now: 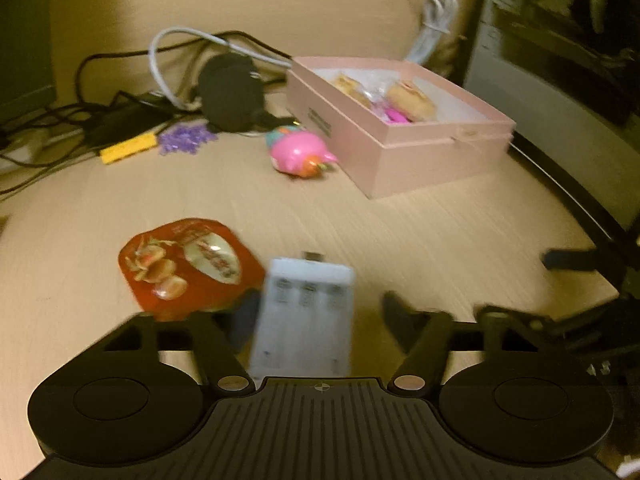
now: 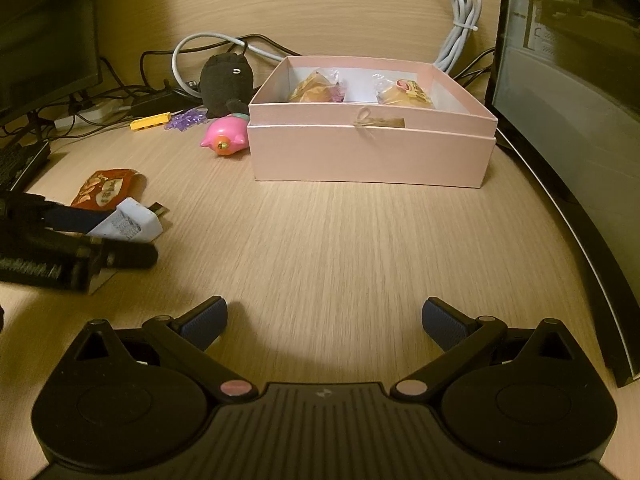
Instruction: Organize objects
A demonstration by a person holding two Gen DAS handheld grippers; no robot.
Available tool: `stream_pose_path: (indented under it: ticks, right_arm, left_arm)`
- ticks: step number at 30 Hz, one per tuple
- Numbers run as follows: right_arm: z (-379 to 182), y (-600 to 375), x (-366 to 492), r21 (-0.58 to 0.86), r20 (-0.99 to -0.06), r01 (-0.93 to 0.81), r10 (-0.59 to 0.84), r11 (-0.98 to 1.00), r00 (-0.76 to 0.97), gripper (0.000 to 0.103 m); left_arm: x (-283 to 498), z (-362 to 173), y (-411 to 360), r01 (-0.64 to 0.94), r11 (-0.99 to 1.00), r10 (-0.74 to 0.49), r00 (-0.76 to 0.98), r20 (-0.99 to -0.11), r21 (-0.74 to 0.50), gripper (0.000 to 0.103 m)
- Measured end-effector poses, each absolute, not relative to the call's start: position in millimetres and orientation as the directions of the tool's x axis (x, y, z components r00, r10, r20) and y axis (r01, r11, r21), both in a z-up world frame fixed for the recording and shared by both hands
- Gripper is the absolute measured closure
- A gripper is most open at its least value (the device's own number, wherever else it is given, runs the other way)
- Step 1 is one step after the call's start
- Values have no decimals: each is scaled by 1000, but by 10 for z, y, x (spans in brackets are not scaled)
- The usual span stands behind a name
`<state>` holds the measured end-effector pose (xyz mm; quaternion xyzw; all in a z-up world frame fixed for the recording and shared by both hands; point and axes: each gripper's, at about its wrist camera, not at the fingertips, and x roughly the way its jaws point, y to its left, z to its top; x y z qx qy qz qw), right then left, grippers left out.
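Beside the red packet point(image 1: 186, 266), the left gripper's point(image 1: 320, 312) spread jaws straddle a white charger point(image 1: 306, 316); the right gripper point(image 2: 324, 318) gapes.

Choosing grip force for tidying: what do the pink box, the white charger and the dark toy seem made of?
Pink box: likely cardboard with a satiny sheen; crisp folded edges, thin walls.
White charger: probably hard matte plastic; moulded battery slots, though blurred.
Dark toy: apparently plush fabric; fuzzy, light-absorbing surface.

Tangled black cables point(image 2: 120, 92) and a bundled white cord point(image 2: 460, 20) lie behind, beside a monitor point(image 2: 44, 36).
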<state>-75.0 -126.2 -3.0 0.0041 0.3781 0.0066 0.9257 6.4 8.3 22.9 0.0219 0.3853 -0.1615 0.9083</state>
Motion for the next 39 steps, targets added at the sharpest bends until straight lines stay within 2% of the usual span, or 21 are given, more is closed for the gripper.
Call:
stream_pose_path:
  ticks: [6,11,17,21,27,33,35,36,37,39]
  right_arm:
    - [-36,-1262,-733,11,-705,-15,18,1000,709,0]
    - [99,-1204,-577,76,-724,-61,98,995,683,0]
    - [422,-577,-264,74,-673,-262,242,962,699,0]
    - [400,-84,93,103,-691,-351,321,931,647,0]
    - [171,482,526,-4,-738,-377,252,926,626,0]
    - [71,487,652,73,-774,-325,259,943,578,1]
    - [86,504,640,87,-771,-322,268,943,578,14]
    - [100,523,626,75,-770,-322,260,944,582,26]
    - [118,541,618,61,-773,-323,249,944,583,29]
    - [173,543,581,55,-780,-321,241,945,577,29]
  left_arm:
    - [51,277,100,278,957,-250,637,-729,-85,50]
    - [-153,433,407,198,956,-293,601,-744,-216,50]
    - [-480,662,1039,7,969,-193,642,-742,-246,50]
    - [-641,716,1392,-84,967,-128,659,-741,-242,50]
    - [-806,690,1844,-164,944,-115,648,-753,-285,50]
    - [-787,656,1936,-126,945,-154,641,-752,-301,50]
    - [-755,644,1923,-100,948,-171,636,-752,-301,50]
    - [-735,642,1907,-85,949,-183,634,-751,-303,50]
    - [-709,637,1887,-69,950,-196,631,-750,-306,50]
    - [-652,632,1832,-33,949,-225,624,-749,-313,50]
